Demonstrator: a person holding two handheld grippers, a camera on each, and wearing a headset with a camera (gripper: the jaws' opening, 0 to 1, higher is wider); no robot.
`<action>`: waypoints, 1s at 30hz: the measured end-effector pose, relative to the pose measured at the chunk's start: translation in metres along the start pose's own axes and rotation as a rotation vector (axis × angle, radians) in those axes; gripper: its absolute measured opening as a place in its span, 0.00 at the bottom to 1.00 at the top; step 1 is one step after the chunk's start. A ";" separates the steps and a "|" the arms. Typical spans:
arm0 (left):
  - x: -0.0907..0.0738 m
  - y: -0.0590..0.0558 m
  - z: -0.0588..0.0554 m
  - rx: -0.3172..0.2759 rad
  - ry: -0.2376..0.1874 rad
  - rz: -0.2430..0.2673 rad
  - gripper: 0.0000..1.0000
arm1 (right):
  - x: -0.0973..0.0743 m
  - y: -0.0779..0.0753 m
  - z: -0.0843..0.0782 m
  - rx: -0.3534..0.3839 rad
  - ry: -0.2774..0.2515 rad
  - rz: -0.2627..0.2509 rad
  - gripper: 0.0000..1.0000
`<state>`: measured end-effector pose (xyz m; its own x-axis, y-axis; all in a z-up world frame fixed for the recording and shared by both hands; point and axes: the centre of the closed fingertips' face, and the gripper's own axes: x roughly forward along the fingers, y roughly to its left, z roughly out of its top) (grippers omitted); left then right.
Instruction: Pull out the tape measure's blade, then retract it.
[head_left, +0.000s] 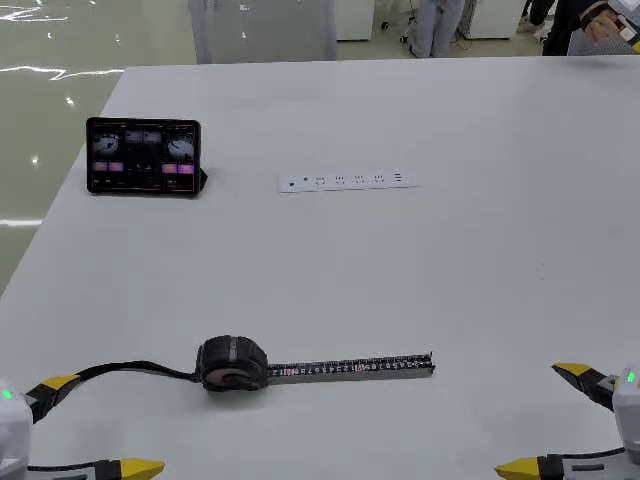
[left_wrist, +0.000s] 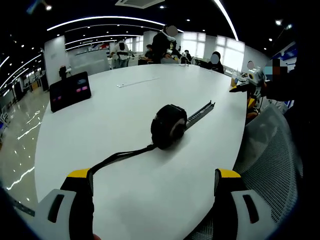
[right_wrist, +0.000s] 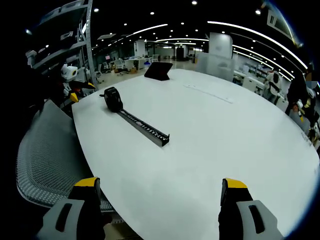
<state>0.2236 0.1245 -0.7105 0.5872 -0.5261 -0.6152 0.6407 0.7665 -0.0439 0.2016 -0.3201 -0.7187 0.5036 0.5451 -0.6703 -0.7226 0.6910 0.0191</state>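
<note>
Lying lower centre, the tape measure (head_left: 232, 363) is seen, blade (head_left: 350, 368) out, print unreadable, between left gripper (head_left: 100, 425) and right gripper (head_left: 543, 418), both spread wide.

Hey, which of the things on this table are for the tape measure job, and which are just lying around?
For the job: tape measure, its pulled-out blade, left tongs, right tongs, both open.
Lying about: tablet, power strip.

Bright, even overhead light; ceiling strips (right_wrist: 150, 27) glare on the glossy floor (head_left: 50, 100); both gripper views bow at edges.
</note>
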 end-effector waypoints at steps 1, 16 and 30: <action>0.000 0.000 0.001 -0.005 -0.003 0.000 0.99 | 0.000 0.000 -0.001 -0.002 0.004 0.003 0.99; 0.002 -0.006 0.011 -0.028 -0.026 0.005 0.99 | 0.000 -0.002 -0.005 -0.028 0.037 0.008 0.99; 0.022 -0.020 0.045 0.005 -0.052 0.016 0.99 | 0.006 -0.014 0.021 -0.068 0.042 0.037 0.99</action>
<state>0.2466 0.0810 -0.6875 0.6221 -0.5320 -0.5744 0.6335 0.7732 -0.0300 0.2254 -0.3166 -0.7072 0.4565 0.5480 -0.7009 -0.7716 0.6361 -0.0052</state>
